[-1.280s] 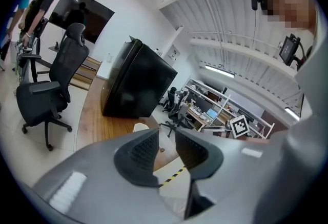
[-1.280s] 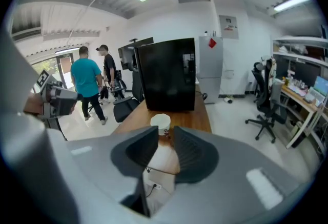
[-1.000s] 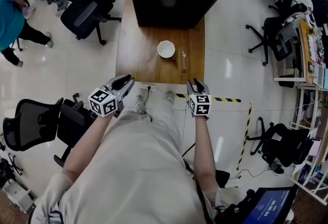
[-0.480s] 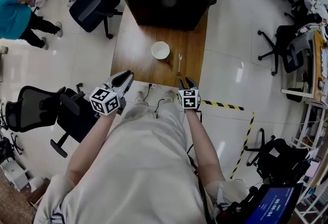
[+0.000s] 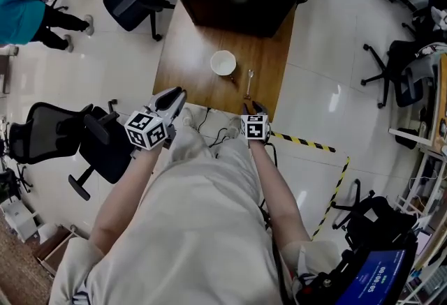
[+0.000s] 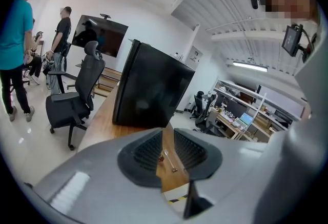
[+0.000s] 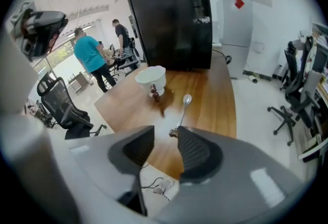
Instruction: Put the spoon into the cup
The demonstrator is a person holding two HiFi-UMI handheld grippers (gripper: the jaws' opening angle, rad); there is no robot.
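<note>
No brand name is to be read anywhere. Black-and-white square markers are carried on the cubes of both grippers. Pale characters are shown on a blue screen [image 5: 374,283] far behind and to the right of the cup [image 5: 223,63], too small to be made out. A red sticker [image 7: 239,2] is seen on a white cabinet beyond the cup, with no legible print.

The cup, white and upright, stands on a wooden table [image 5: 185,70]. The spoon [image 5: 248,80] lies flat just to the right of the cup, apart from it, with its bowl turned away from the person and its handle toward the person. A small brown object [image 7: 153,90] stands just in front of the cup.

The left gripper [image 5: 176,93] is held to the near left of the cup, its jaws parted by only a narrow slot. Nothing is gripped; the spoon and the brown object are merely seen through the gap, well beyond the pads.

The right gripper [image 5: 254,105] is held on the near side of the cup, in line with the spoon and tilted down toward it. Its jaws are spread moderately, having just been eased slightly wider, and nothing is pinched. The tip of the spoon's handle is seen right beside the tip of the right-hand pad; contact there may exist, but it cannot be settled.

Both bare forearms are stretched forward from the body toward the cup, the left angled outward, the right nearly straight.
</note>
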